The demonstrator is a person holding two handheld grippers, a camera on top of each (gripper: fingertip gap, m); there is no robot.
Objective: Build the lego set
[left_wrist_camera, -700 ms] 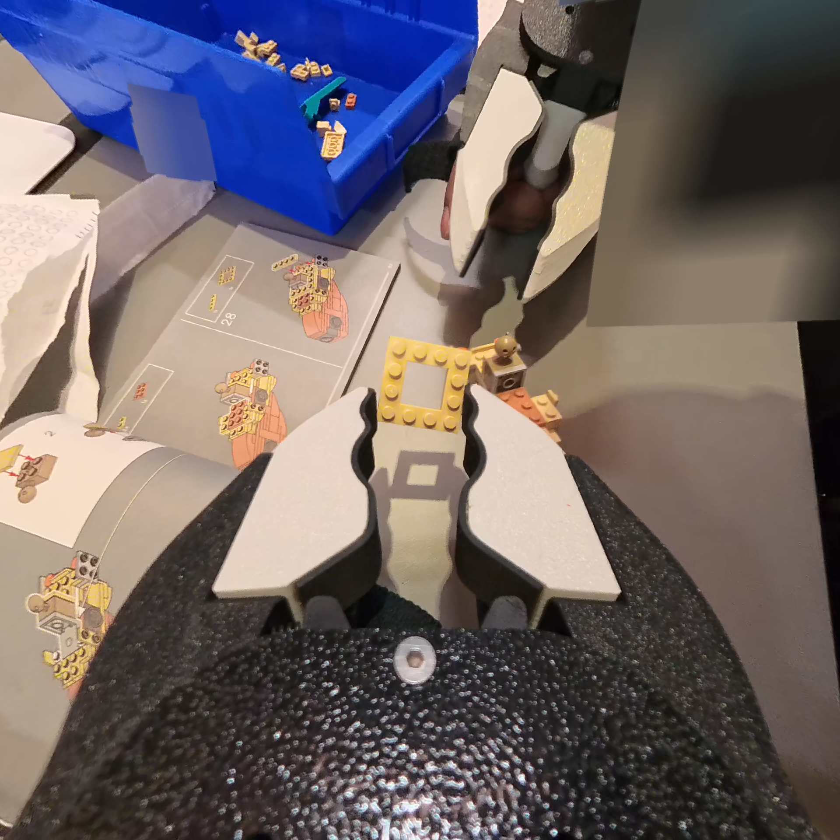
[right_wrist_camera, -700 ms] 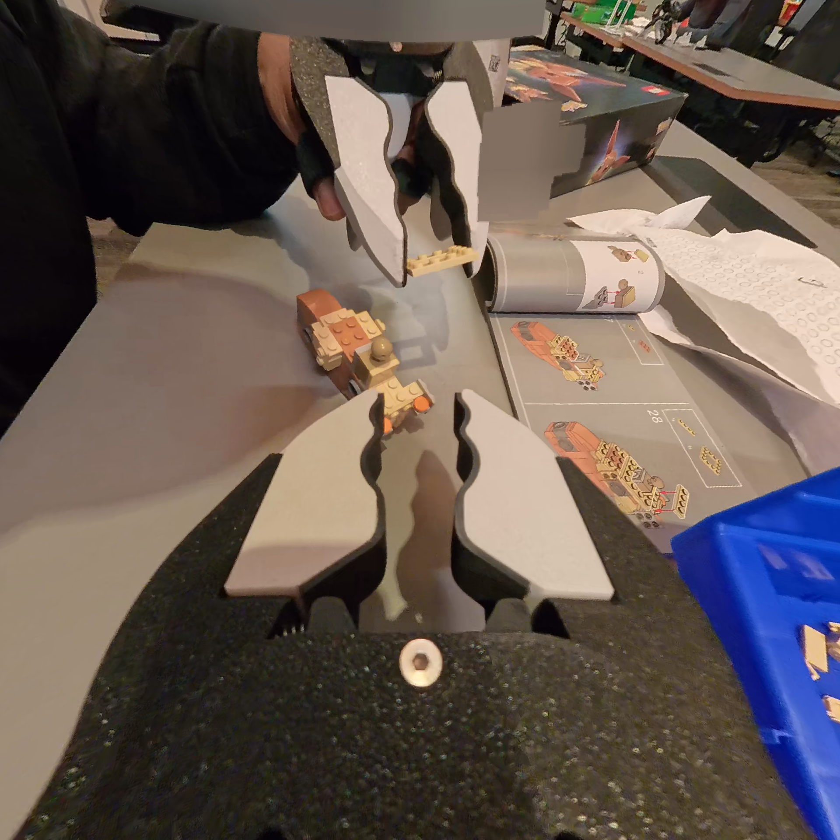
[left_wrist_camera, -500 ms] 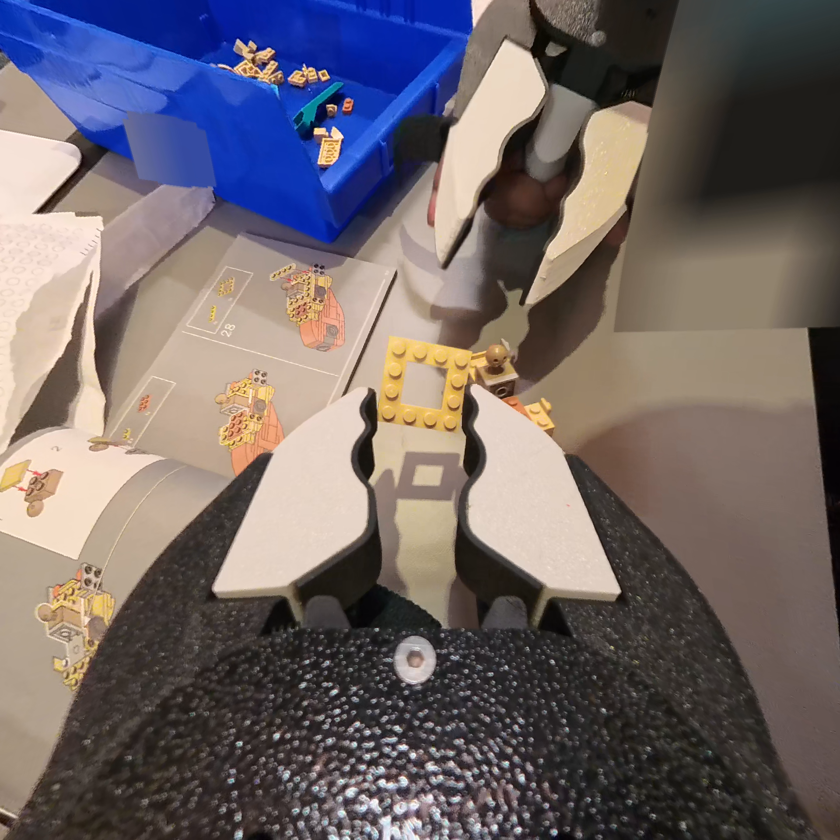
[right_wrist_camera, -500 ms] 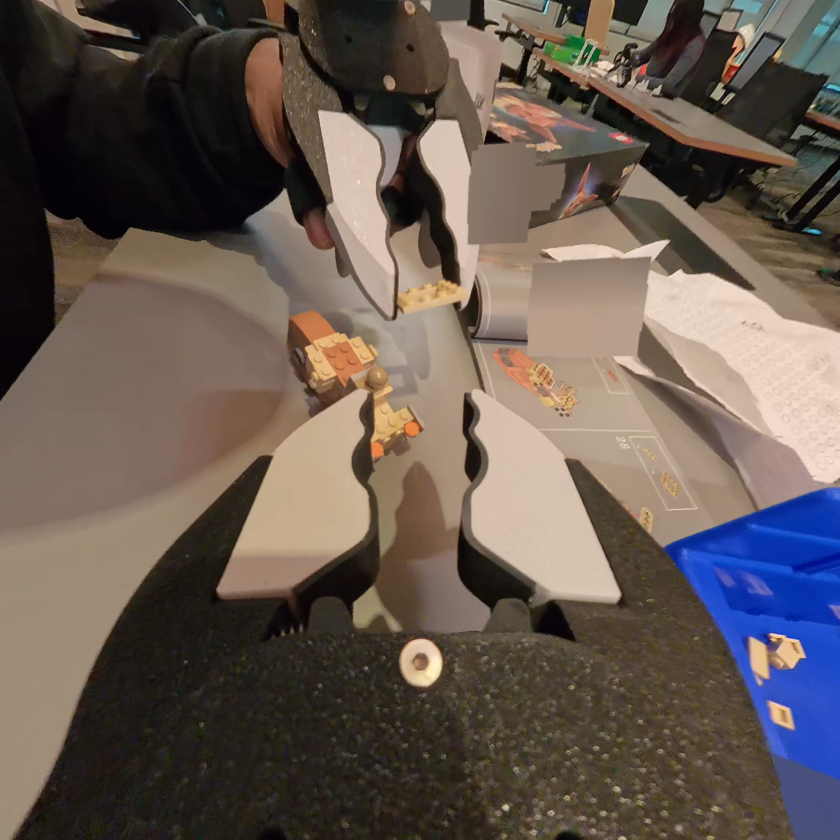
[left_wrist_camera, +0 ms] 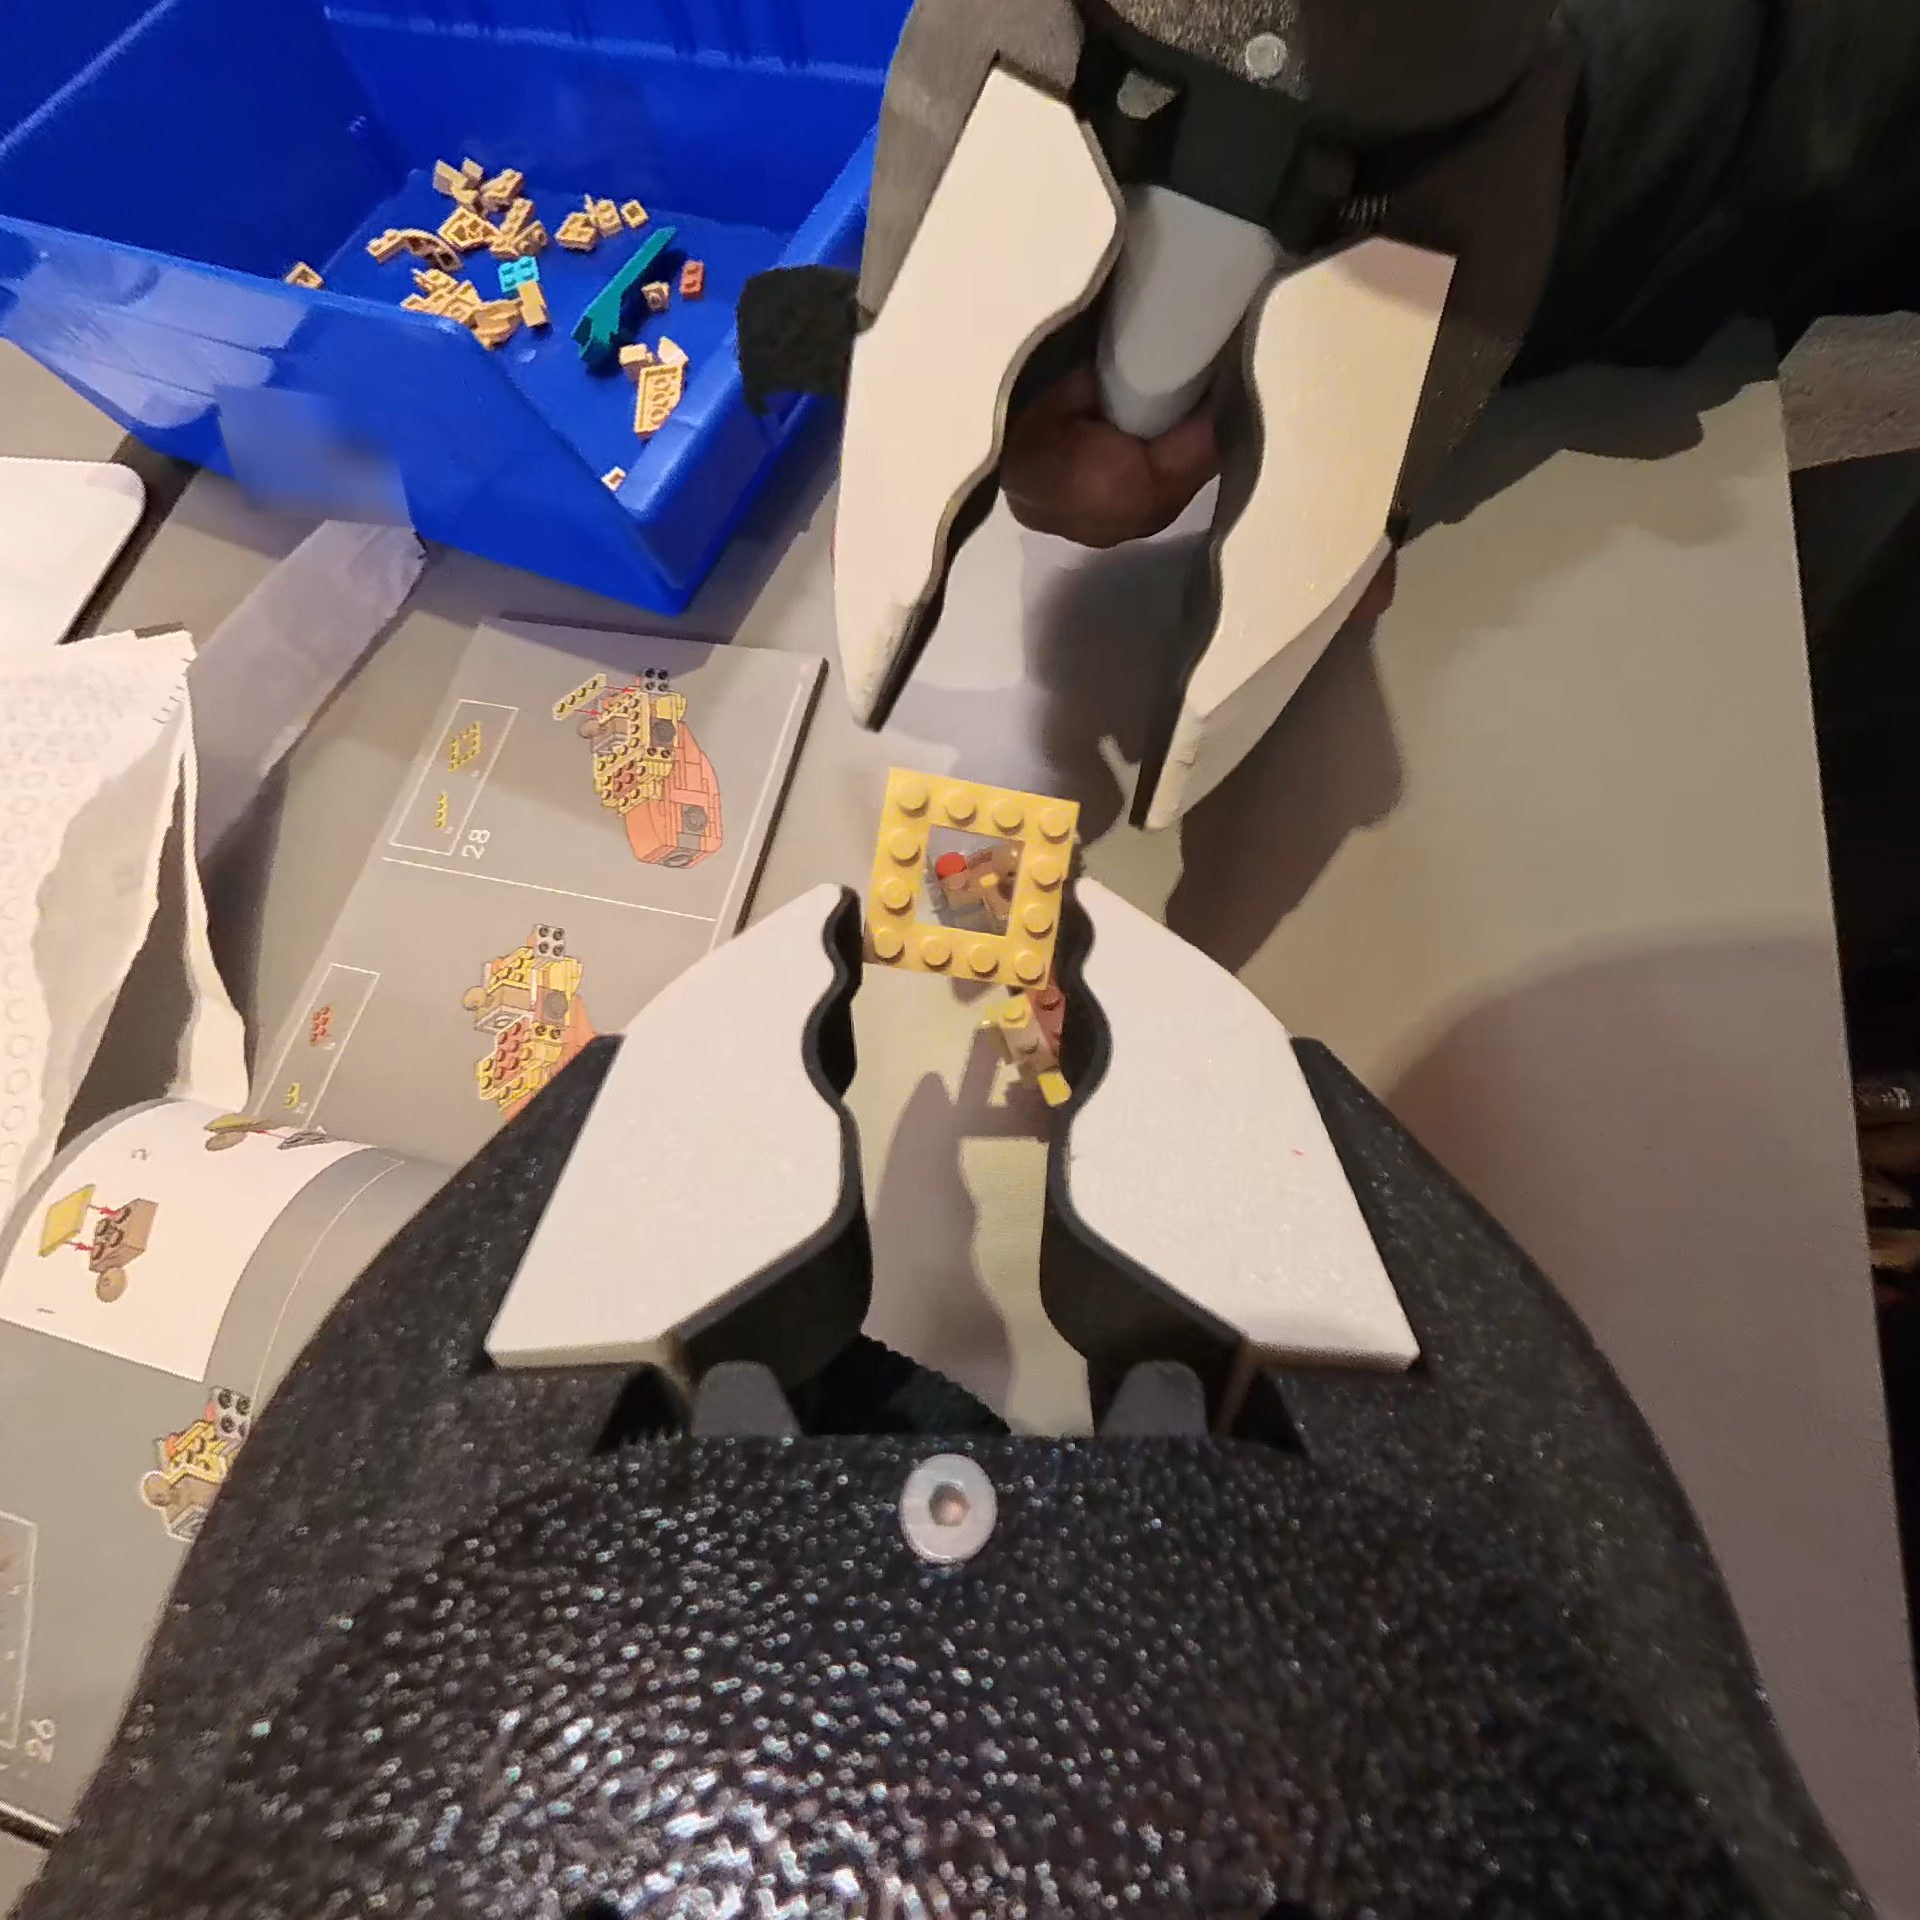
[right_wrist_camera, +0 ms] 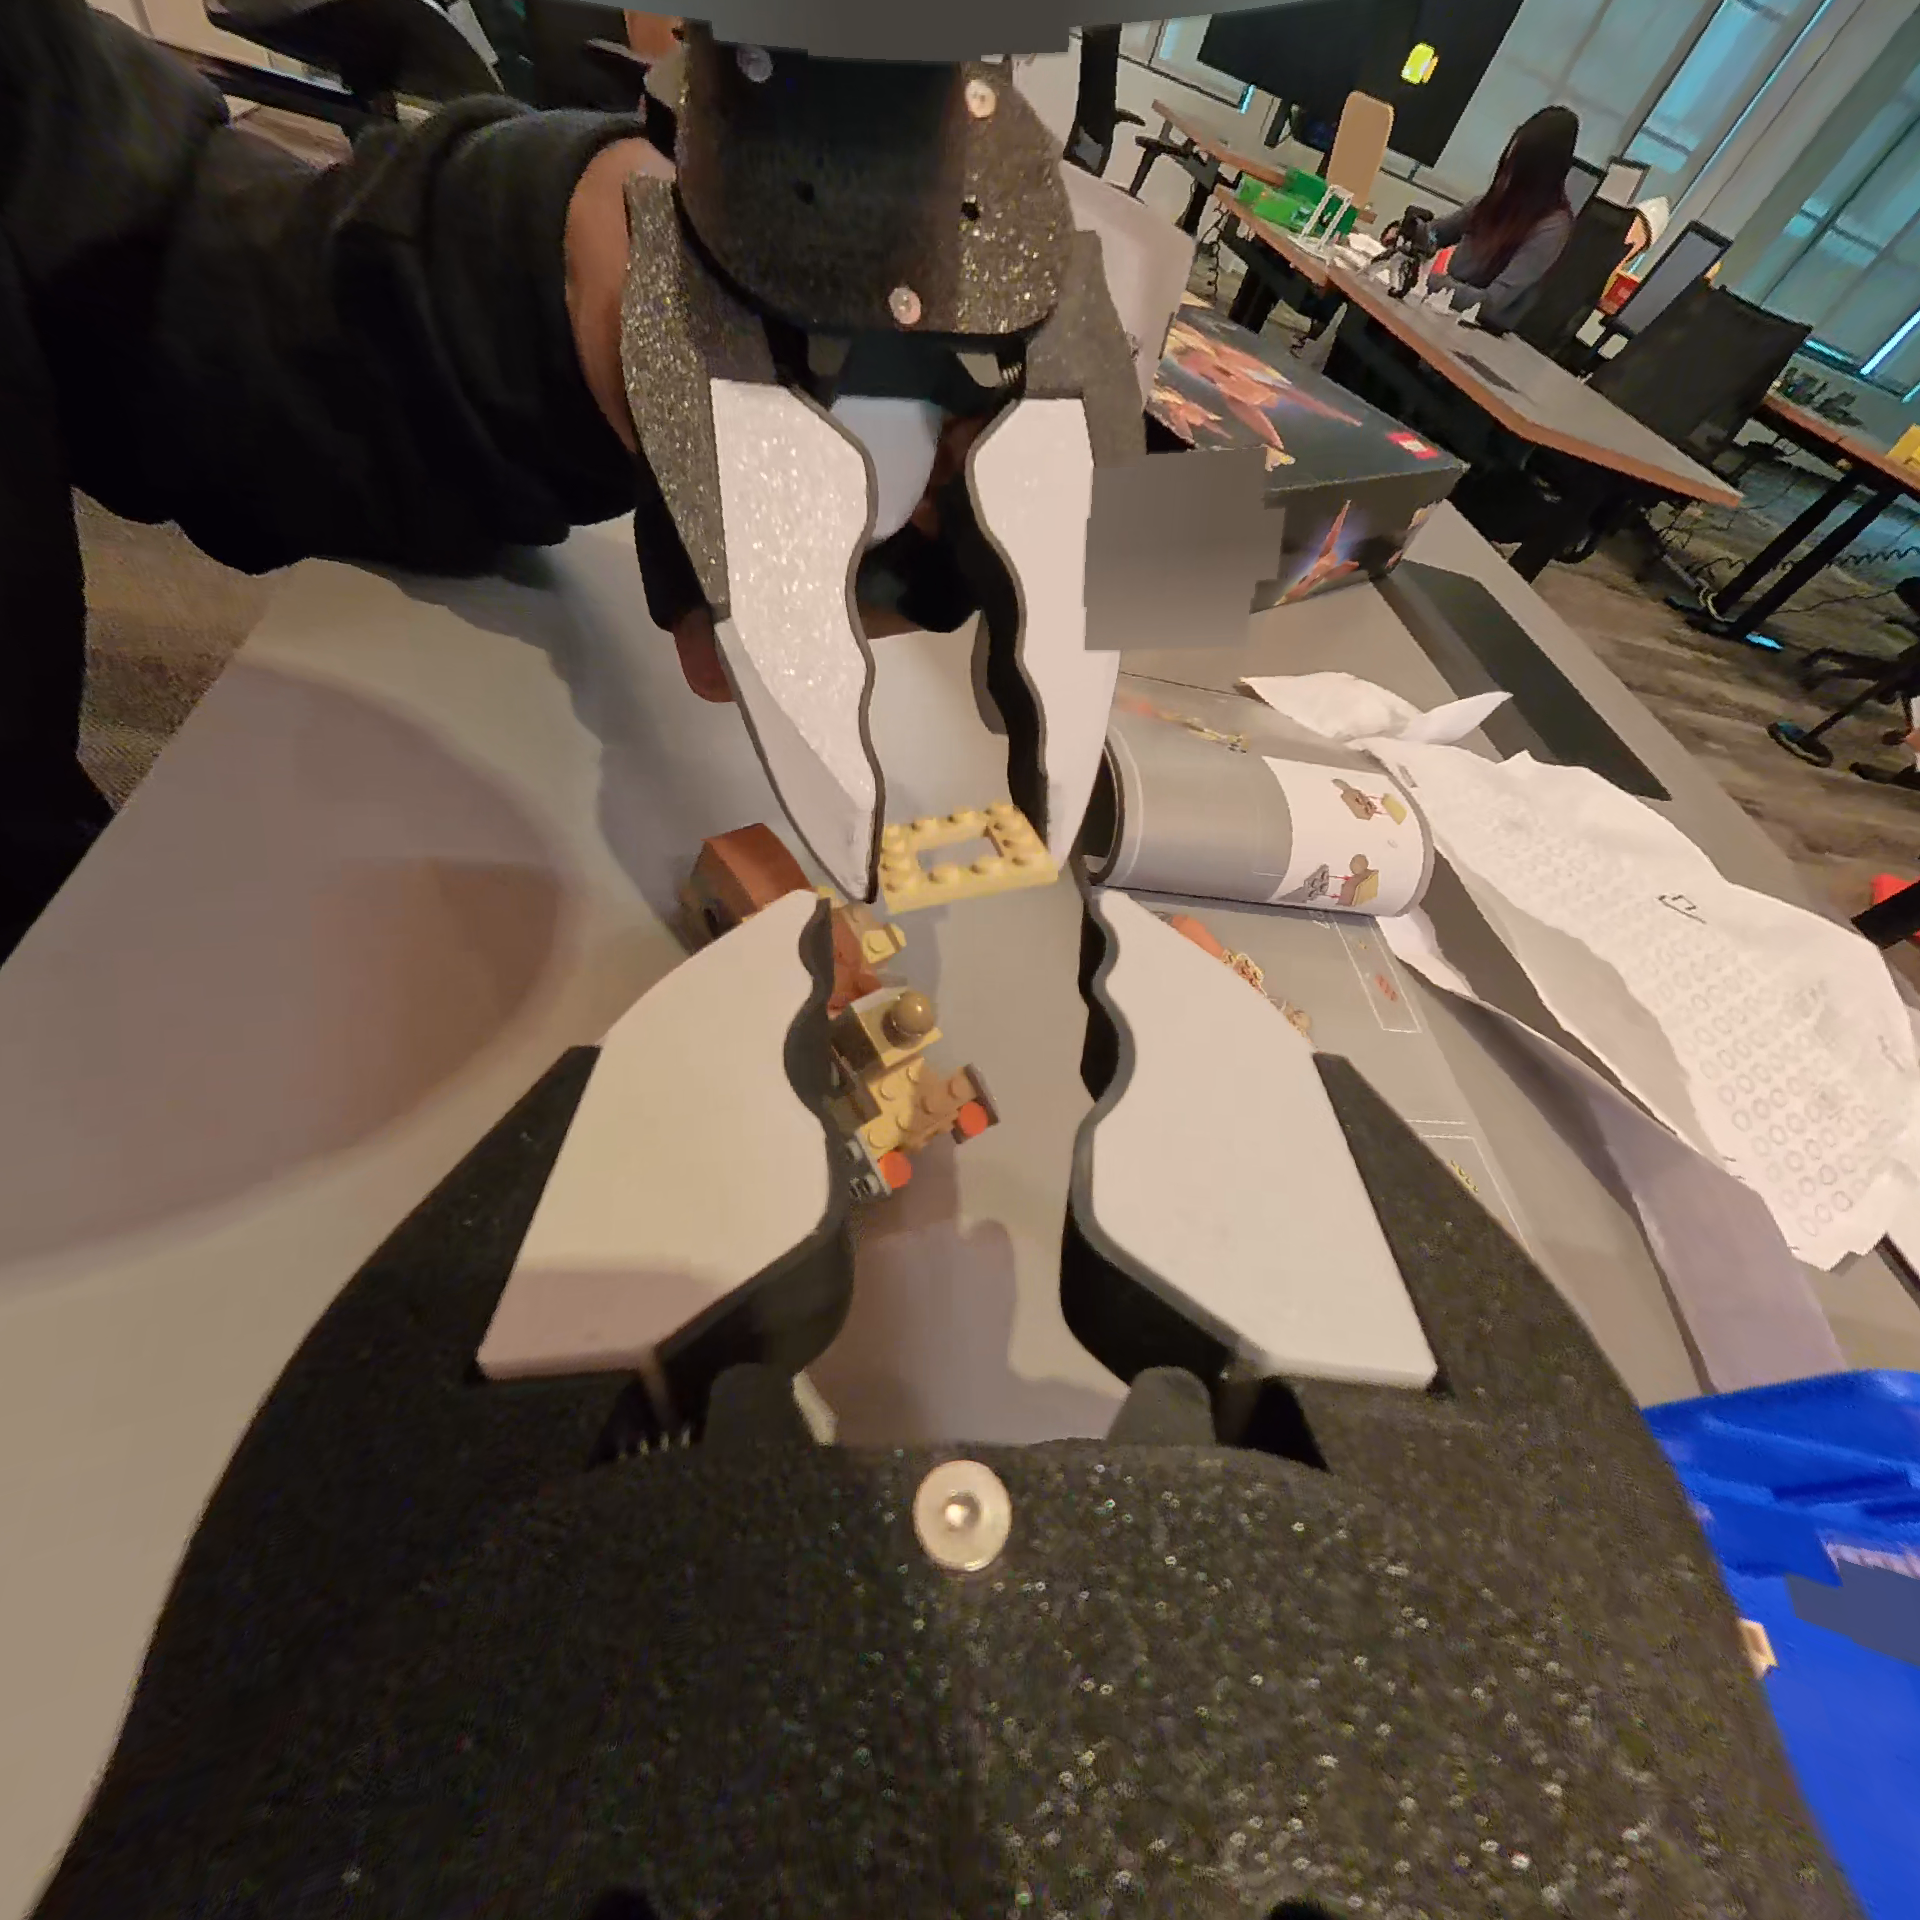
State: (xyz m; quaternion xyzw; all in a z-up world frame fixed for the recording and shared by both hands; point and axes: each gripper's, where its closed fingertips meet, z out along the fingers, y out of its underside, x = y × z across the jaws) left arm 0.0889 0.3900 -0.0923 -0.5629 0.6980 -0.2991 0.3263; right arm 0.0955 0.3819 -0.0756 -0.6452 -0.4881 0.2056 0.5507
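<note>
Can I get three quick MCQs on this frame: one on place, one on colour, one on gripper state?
1. Where is the square frame plate?
A. In the bin
B. Between the left gripper fingertips
C. Lying on the booklet

2. What colour is the bin that holds the loose pieces?
A. Red
B. Green
C. Blue

3. What state is the right gripper in?
A. Open and empty
B. Shut on the plate
C. Shut on the partly built model

Key: 1 B, the plate sits clamped between the left gripper's fingertips, clear of the table. 2 C, its walls are bright blue in the left wrist view. 3 A, its fingers stand apart with nothing between them, and the partly built model lies on the table below.
</note>
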